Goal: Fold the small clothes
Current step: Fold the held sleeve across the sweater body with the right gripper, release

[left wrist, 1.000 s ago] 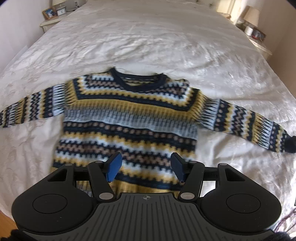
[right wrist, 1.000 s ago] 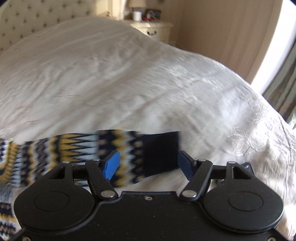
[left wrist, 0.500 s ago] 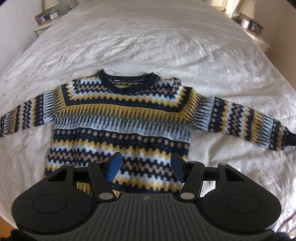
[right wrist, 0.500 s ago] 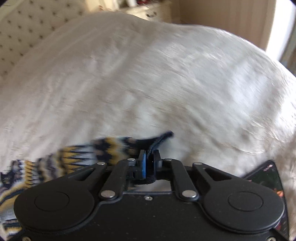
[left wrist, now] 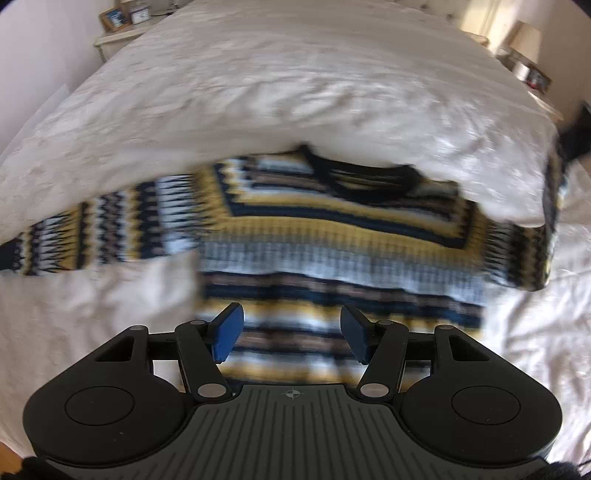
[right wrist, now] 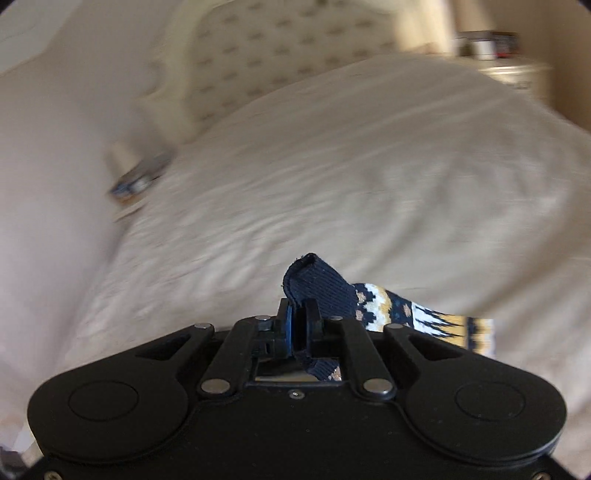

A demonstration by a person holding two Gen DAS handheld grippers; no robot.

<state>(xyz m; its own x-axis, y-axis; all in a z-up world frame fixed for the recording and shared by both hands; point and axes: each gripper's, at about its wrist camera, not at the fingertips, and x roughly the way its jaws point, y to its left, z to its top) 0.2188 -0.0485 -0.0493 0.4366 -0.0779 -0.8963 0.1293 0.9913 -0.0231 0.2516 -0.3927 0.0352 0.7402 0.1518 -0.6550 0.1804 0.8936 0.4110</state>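
Left wrist view: left gripper (left wrist: 291, 334) spread wide, empty, above hem of one patterned sweater (left wrist: 332, 251) lying flat mid-bed (left wrist: 295, 92). One sleeve (left wrist: 99, 232) stretched toward left edge; other lifted off at right edge. Beyond, near the head end, one framed photo (left wrist: 112, 18). No legible writing. Right wrist view: right gripper (right wrist: 299, 325) just closed, pinching one navy cuff (right wrist: 317, 284).

Ahead of the fingers (left wrist: 229, 328), whose blue pads look matt and rubbery, lies a sweater (left wrist: 332, 236) of ribbed, patterned knit. The bed (left wrist: 295, 92) beneath is covered in creased off-white cloth with a faint sheen. The right gripper (right wrist: 300, 325) is matt black plastic with bright metal pins.
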